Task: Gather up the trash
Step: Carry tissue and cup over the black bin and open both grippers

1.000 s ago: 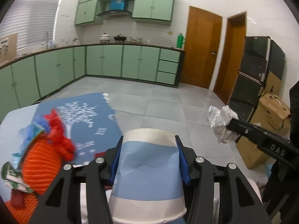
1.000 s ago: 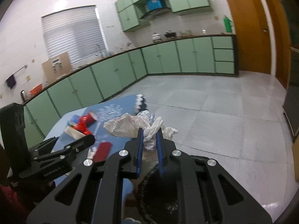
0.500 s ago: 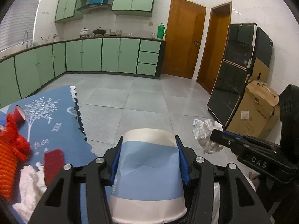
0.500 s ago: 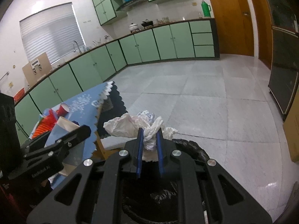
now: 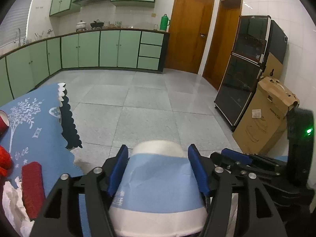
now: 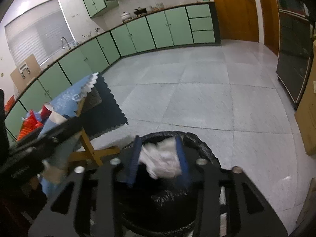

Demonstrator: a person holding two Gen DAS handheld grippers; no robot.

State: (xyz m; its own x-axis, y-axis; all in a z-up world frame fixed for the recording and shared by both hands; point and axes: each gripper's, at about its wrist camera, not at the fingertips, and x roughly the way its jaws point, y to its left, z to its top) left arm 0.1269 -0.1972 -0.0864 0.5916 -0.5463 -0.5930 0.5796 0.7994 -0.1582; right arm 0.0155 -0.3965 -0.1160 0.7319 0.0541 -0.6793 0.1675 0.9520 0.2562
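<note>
While the table with its blue cloth sits off to my left, a red cup, a red flat piece and some white crumpled paper lie on it, not yet collected, so I judge there is more to fetch after this trip. My left gripper is clamped on a blue-and-white paper cup, its pads pressed against either side of the cup, which points base-forward away from the table and towards the bin side (I carry it that way so it can go in next, I think). Further right, my right gripper hangs directly above the black-lined trash bin, and its fingers stand apart with the crumpled tissue loose between them. I cannot tell whether the tissue touches either pad; it looks blurred, as if dropping. Holding over the middle of the bin's mouth makes sense, since a light wad drifts. Beyond, a cardboard box leans by the dark cabinet, well clear of my work.
</note>
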